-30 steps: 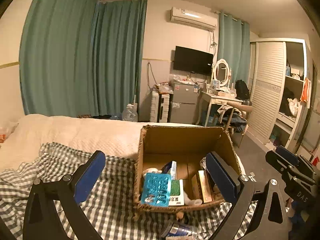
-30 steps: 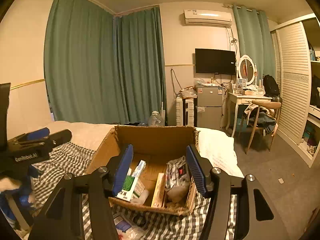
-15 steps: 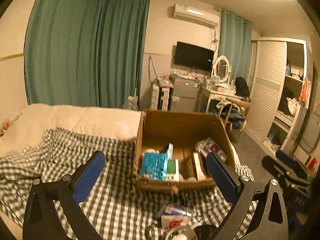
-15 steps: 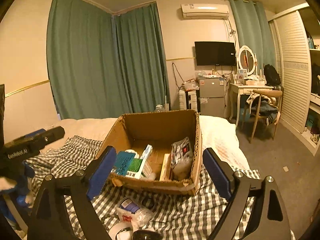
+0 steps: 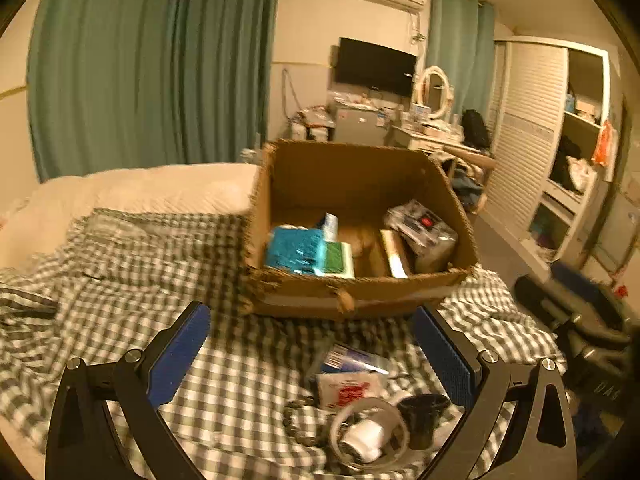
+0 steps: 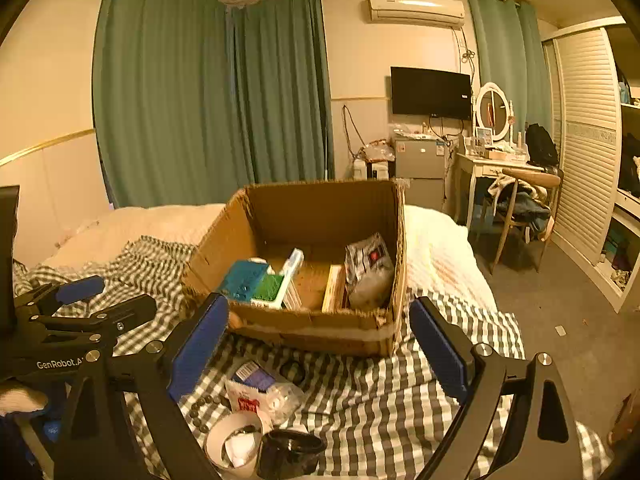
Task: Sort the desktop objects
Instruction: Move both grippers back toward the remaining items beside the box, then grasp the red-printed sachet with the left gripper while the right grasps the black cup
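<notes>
Now both grippers over checked blanket [image 6: 400, 392] on bed, cardboard box [image 6: 312, 330] just ahead
Left gripper [image 5: 316, 356]: jaws wide apart, nothing between pads
Right gripper [image 6: 320, 344]: jaws wide apart, nothing gripped
Box holds blue tray [image 6: 242, 280], green-and-white packet [image 6: 270, 288], silvery bag [image 6: 366, 268] against its right wall
Loose on blanket near box front: red-and-white packet [image 6: 246, 398], white tape roll [image 6: 232, 444], small black cup [image 6: 290, 454]
Left gripper also shows at left edge of right view [image 6: 86, 304]
</notes>
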Available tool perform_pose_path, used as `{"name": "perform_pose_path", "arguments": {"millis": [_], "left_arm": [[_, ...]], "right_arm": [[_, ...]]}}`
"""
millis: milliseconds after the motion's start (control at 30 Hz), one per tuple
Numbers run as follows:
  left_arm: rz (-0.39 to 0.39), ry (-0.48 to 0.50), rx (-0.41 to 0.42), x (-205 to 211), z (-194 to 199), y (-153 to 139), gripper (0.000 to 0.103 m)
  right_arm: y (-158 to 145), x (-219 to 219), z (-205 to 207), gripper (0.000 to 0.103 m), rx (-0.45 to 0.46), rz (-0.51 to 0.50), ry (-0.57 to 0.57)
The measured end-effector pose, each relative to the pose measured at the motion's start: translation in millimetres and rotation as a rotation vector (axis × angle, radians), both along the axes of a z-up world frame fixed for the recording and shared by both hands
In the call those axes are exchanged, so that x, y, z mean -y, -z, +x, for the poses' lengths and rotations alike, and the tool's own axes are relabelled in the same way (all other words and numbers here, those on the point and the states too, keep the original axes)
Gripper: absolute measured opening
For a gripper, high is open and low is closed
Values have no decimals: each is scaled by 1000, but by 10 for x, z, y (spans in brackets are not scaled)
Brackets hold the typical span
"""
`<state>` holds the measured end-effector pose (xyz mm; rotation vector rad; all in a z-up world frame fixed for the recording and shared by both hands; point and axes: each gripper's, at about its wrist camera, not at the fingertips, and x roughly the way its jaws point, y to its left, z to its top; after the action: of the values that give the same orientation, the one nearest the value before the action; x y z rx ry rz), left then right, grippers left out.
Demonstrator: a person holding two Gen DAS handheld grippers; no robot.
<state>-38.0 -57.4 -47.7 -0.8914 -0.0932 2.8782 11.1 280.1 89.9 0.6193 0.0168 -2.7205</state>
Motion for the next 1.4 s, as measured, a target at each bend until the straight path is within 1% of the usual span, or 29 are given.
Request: {"name": "perform_pose_path", "arguments": {"millis": [67,167,267,400,533,633,767,833,933,1100,1200,1300,1333,1367,1400], "left_arm": [[12,16,15,-27,-22,55,103],[4,27,55,-81,-85,198,103],[2,42,107,-114,-172,380,103],[13,67,198,-165,-316,710,103],[14,81,269,-224,-426,989,103],[13,92,315,-270,-488,1159,102],[16,86,348,-268,-561,1272,101],[25,75,366,-253,-618,1328,101],[23,69,395,-258,-691,1417,101],[11,77,418,-291,-742,1515,101],[36,89,430,-296,-787,1557,101],[68,118,440,-310,-791,1595,96],[80,131,442,-318,-785,1601,91],[97,149,443,-326,-777,1602,83],[110,164,444,-335,-769,1601,79]], "right_arm": [[108,-14,-10,92,28,-4,3],[323,-19,-57,92,96,-20,-10],[477,35,-89,92,137,1,-19],[703,83,-77,92,200,11,-48],[968,114,-77,92,292,22,-79],[1094,136,-91,85,339,28,-89],[1269,108,-146,81,392,4,-97],[1351,88,-186,76,432,-23,-106],[1442,101,-216,75,465,-39,-131],[1546,225,-225,75,499,-9,-172],[1604,258,-253,75,517,-12,-183],[1647,239,-294,75,544,-34,-184],[1656,233,-301,75,551,-40,-183],[1661,236,-305,74,556,-45,-181],[1658,234,-301,71,556,-48,-182]]}}
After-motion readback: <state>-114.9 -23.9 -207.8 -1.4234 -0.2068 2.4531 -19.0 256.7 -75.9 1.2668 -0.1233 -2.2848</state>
